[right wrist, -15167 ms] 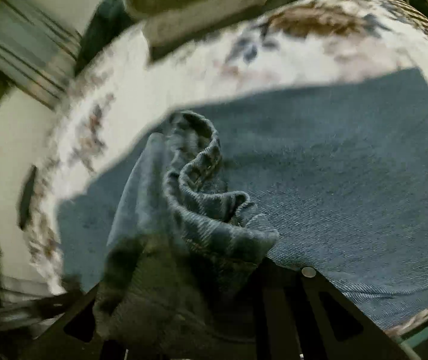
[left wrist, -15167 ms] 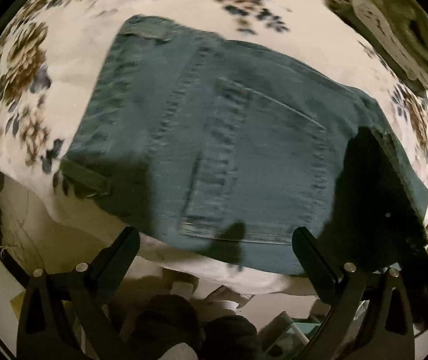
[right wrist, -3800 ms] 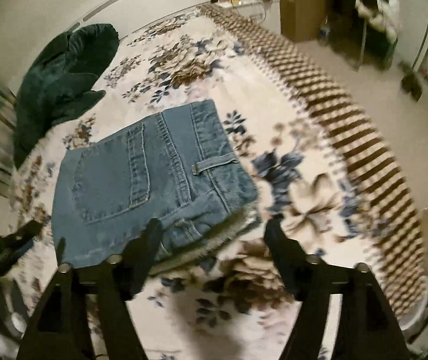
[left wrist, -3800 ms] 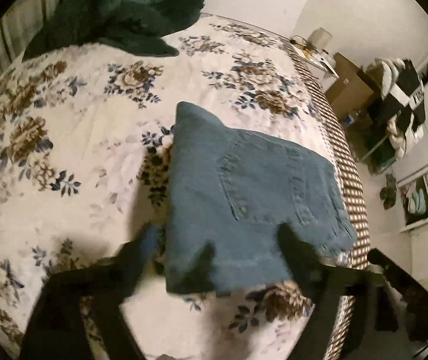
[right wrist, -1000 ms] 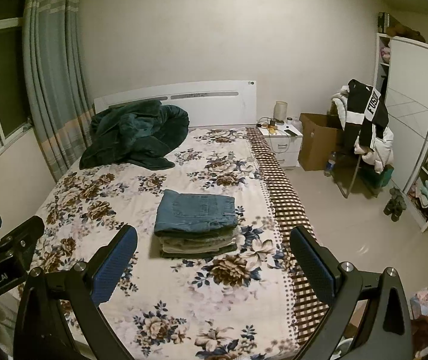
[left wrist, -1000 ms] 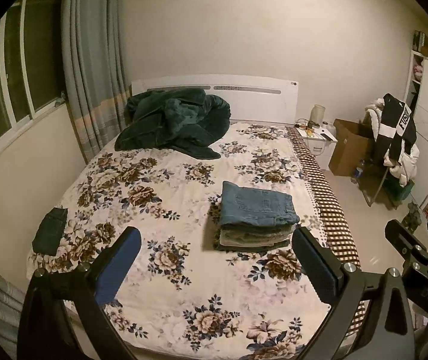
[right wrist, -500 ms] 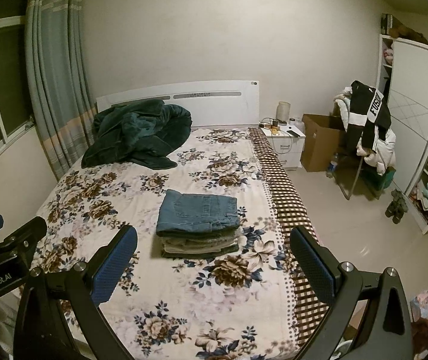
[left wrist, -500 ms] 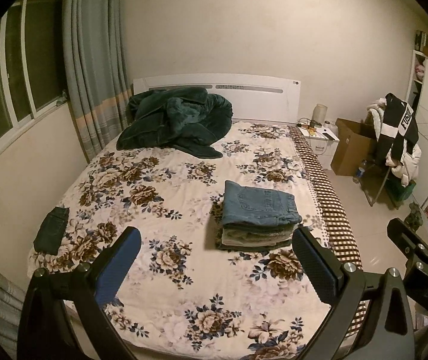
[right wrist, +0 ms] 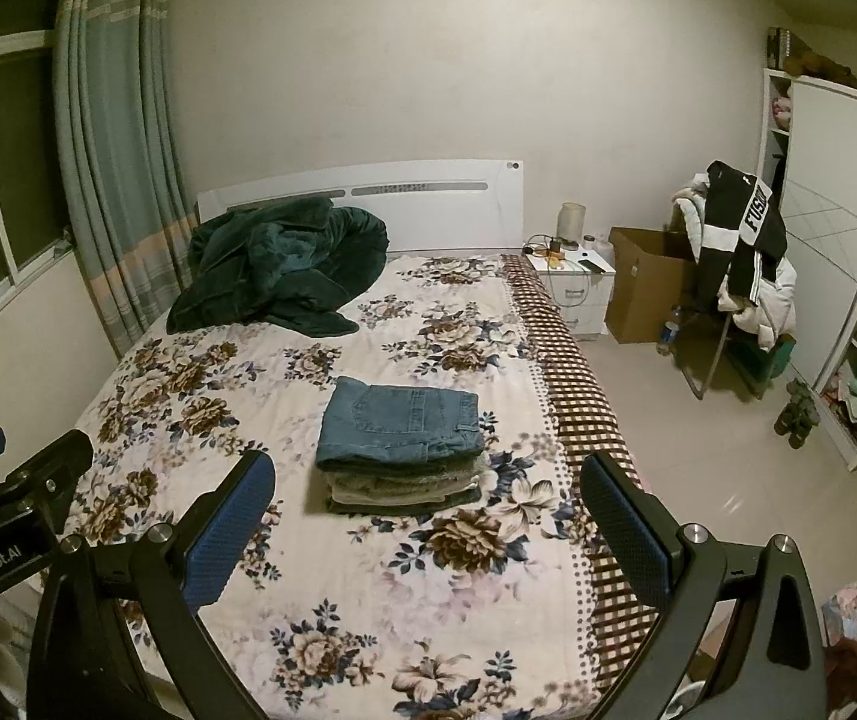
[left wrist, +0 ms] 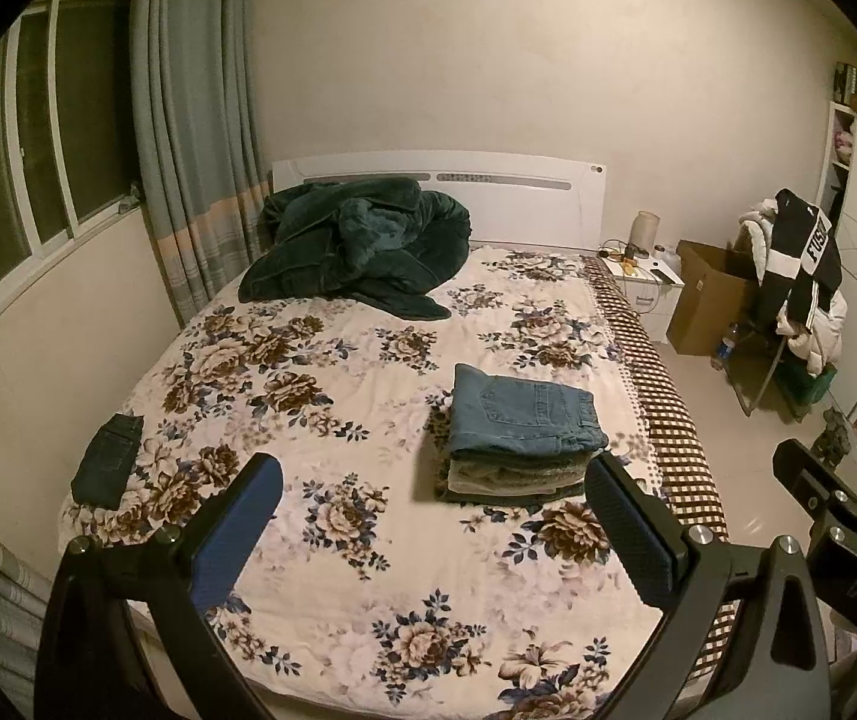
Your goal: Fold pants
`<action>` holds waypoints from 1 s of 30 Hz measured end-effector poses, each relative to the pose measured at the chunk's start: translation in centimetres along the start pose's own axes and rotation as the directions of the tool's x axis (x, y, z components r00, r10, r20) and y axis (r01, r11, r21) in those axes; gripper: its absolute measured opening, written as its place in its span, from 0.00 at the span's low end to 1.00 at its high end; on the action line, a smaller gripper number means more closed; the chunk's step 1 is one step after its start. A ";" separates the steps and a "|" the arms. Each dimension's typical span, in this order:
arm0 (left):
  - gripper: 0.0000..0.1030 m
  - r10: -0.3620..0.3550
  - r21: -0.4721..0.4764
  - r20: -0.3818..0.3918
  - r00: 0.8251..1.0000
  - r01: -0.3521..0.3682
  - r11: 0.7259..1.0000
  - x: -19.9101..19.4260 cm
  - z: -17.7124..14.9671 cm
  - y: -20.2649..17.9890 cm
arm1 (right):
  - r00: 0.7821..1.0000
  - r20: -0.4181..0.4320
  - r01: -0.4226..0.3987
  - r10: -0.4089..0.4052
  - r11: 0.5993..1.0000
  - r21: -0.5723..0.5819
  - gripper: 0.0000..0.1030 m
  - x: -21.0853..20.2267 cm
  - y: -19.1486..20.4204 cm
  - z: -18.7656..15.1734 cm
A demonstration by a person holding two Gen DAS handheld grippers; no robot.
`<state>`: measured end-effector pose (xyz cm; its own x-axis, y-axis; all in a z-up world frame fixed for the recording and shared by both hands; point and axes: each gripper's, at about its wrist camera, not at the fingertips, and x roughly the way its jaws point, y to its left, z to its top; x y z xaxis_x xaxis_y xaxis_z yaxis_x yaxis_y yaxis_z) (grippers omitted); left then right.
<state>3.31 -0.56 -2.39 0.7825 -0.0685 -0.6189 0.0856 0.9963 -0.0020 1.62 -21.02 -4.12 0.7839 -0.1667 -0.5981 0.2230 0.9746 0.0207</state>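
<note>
Both units are held back off the foot of the bed [left wrist: 368, 630], empty. The left hand-held gripper [left wrist: 428, 510] has its jaws wide apart, nothing between them; same for the right hand-held gripper [right wrist: 425, 504].

Folded jeans [left wrist: 521, 417] sit on top of a stack of folded clothes [left wrist: 506, 477], right of centre on the floral bedspread and well apart from both grippers. Fold looks done.

Risks from here:
- Stack is several garments tall on a soft mattress. Any press on the bed near it could tilt it, and the jeans would slide off the top.
- The layers under the jeans show uneven front edges, so a nudge from a gripper finger on re-approach could shear the pile.
- Stack sits nearer the checkered side edge [right wrist: 572, 384] than the middle. If it topples that way, it may end up on the floor.
- A dark folded item [left wrist: 107, 459] lies near the bed's left edge, close to the drop. Can't tell whether it's pants or part of the job.

Jeans: mid-blue denim in a compact rectangle, back pocket and seams facing up, top surface flat, folded edge towards the headboard-left corner. Edges roughly match the stack's footprint. No loose leg or waistband hanging out. Stiff fabric, so the fold should hold.

Green blanket [right wrist: 272, 267] bunched at the headboard, clear of everything.
</note>
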 end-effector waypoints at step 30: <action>1.00 0.002 0.001 0.000 1.000 -0.002 1.000 -0.2 -0.1 -0.2 | 1.000 0.001 -0.001 0.001 1.000 0.000 1.00 0.1 0.1 -0.2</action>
<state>3.08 -0.78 -2.30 0.7827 -0.0666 -0.6188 0.0846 0.9964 -0.0002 1.57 -20.92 -4.34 0.7845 -0.1660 -0.5975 0.2220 0.9748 0.0208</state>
